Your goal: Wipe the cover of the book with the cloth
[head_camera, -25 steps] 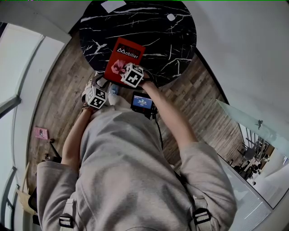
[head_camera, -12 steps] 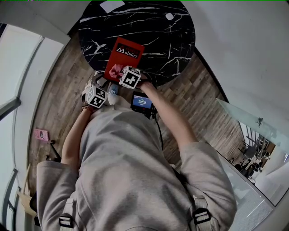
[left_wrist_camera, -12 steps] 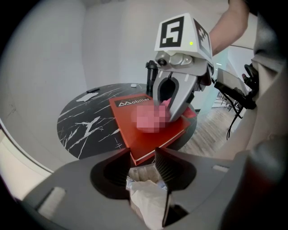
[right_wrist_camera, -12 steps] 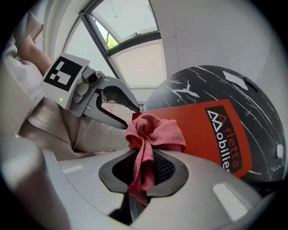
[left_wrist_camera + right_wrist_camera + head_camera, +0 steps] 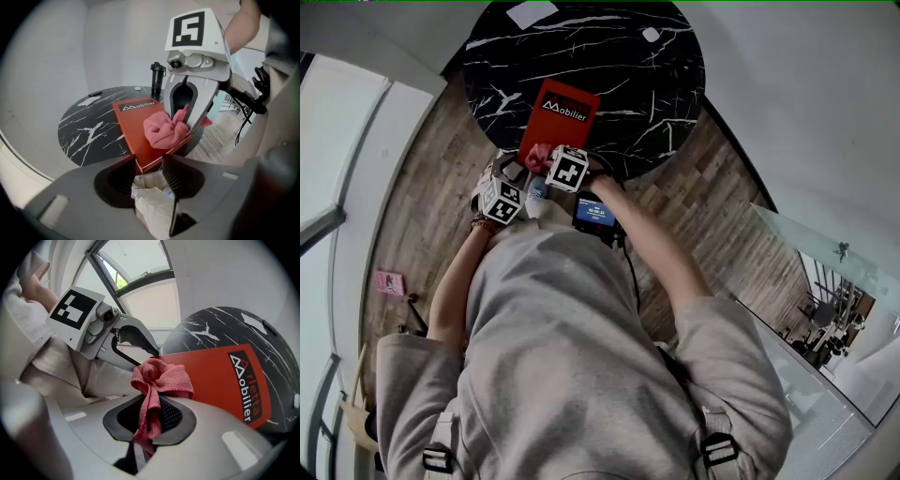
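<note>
A red book [image 5: 560, 114] lies on the round black marble table [image 5: 628, 75], its near end over the table's edge. My right gripper [image 5: 151, 401] is shut on a pink cloth [image 5: 161, 378], whose bunched end rests on the cover near the near corner [image 5: 161, 131]. My left gripper [image 5: 143, 161] has the book's near corner [image 5: 136, 126] between its jaws. Those jaws are opening, though both tips still touch the book. In the head view the two grippers [image 5: 546, 157] [image 5: 522, 171] sit side by side at the table's near edge.
A white sheet [image 5: 532, 12] and a small white thing [image 5: 652, 35] lie at the table's far side. A dark bottle [image 5: 158, 79] stands on the table beyond the book. Wooden floor surrounds the table, with a pink item [image 5: 389, 283] on it at the left.
My right gripper has drawn the cloth along the cover toward me, to the book's near end. The left gripper has stayed where it was.
</note>
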The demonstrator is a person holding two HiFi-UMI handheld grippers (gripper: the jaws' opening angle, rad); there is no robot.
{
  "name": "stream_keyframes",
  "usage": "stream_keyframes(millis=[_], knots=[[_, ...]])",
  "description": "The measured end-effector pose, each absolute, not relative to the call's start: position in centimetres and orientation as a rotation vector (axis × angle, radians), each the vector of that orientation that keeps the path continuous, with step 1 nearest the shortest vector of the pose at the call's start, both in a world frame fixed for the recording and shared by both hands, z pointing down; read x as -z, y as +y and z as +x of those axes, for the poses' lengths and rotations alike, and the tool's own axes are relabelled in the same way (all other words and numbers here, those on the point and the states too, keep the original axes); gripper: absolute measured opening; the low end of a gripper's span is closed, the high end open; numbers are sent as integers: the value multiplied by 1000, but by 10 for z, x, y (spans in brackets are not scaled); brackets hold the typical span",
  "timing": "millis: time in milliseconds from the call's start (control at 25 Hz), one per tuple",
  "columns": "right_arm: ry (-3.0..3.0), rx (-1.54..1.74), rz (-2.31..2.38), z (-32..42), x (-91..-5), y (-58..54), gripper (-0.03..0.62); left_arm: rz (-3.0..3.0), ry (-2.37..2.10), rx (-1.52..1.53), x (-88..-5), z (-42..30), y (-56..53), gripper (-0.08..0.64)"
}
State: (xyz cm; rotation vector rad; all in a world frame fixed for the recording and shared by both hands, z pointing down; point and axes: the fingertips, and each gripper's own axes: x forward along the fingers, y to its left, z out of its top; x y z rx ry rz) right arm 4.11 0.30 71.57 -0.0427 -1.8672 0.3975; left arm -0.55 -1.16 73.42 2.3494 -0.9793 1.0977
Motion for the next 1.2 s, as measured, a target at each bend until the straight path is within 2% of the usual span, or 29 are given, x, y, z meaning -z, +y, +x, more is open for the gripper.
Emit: stream_keyframes(millis=[560, 880, 1040, 1200], knots=[[-1889, -477, -142, 35, -716, 17, 69, 2340, -995, -1097, -733, -6, -11, 155], [-2001, -817, -312, 37, -699, 12, 72, 2343, -990, -1073, -731, -5, -11, 151], [-2121, -778, -199, 40, -678, -39, 72, 2347, -982, -1075, -731, -5, -11, 150], [-2190, -545, 123, 46, -672, -119, 72, 2351, -980, -1079, -731, -5, -13, 152]])
